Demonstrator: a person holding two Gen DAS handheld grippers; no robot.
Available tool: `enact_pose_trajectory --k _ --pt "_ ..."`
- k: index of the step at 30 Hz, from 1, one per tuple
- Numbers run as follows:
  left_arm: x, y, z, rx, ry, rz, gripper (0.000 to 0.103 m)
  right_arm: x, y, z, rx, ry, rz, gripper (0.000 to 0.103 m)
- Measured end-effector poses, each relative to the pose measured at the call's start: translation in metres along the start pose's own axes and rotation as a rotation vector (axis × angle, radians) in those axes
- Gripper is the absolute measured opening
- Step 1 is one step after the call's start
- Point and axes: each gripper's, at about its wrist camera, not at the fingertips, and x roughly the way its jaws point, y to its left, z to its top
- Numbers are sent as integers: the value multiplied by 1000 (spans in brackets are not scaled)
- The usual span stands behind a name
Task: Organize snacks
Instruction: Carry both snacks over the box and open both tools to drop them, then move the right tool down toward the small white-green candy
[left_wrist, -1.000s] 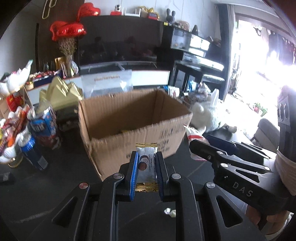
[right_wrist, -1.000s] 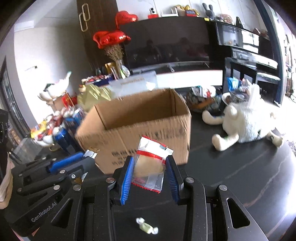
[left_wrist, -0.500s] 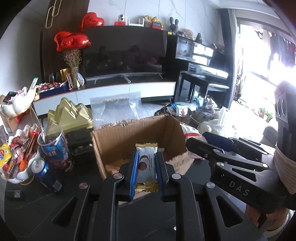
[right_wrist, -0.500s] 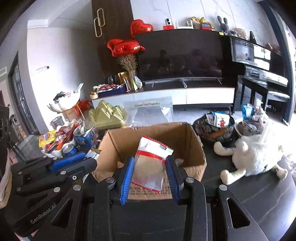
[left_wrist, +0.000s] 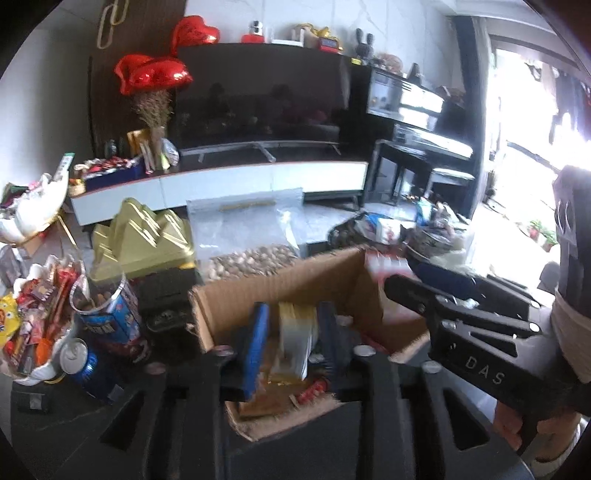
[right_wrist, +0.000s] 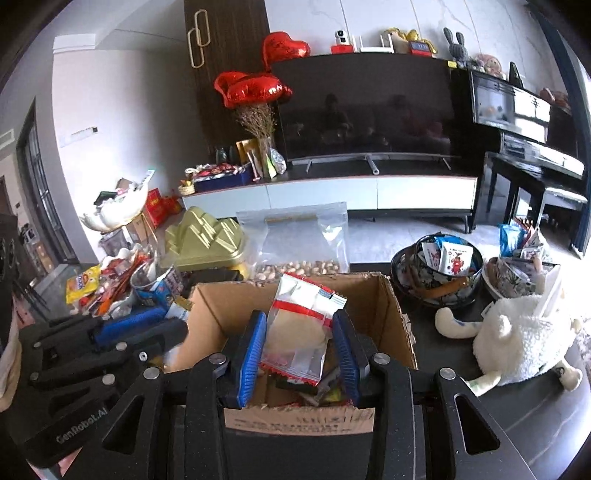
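Observation:
An open cardboard box (left_wrist: 295, 280) (right_wrist: 229, 306) sits on the dark table with several snacks inside. My left gripper (left_wrist: 293, 308) hangs over its near half, jaws opening. A gold-and-white snack bar (left_wrist: 295, 343) is blurred between the blue pads, with a gap on each side. My right gripper (right_wrist: 300, 314) is over the same box. Its jaws are starting to open, but the pads still touch a clear red-striped bag (right_wrist: 299, 332) holding a pale bun. Each gripper appears in the other's view: the right gripper (left_wrist: 417, 280) and the left gripper (right_wrist: 147, 325).
Behind the box lie a zip bag of nuts (right_wrist: 295, 266) and a gold peaked tin (right_wrist: 203, 240). Left are blue cans (left_wrist: 88, 369) and a dish of sweets (left_wrist: 26, 332). Right are two snack bowls (right_wrist: 439, 273) and a white plush toy (right_wrist: 517, 339).
Both grippers rose and moved forward from in front of the box to above its opening. The left jaws parted from the gold snack bar; the right still carries its bag.

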Motion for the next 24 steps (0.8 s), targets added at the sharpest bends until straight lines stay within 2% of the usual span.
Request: enact_pose_trajectory --k 1,2,7,18,20,24 --pt "0 0 0 -4 3 -2 42 3 -2 0 5 10 -5 46" --pt "0 1 0 -10 10 5 42 4 -4 0 14 11 -5 48" --pt "-9 1 -9 -13 3 66 43 -3 -5 -10 9 16 -2 49" --pt "-49 -11 -32 -8 -16 104 48 -45 4 -30 -26 -17 18 49" --pt "-56 -13 -37 -12 -15 109 53 -53 6 -35 -32 -10 27 49" --pt "-65 -18 -46 -7 -18 130 54 -67 8 -48 -41 -10 33 49"
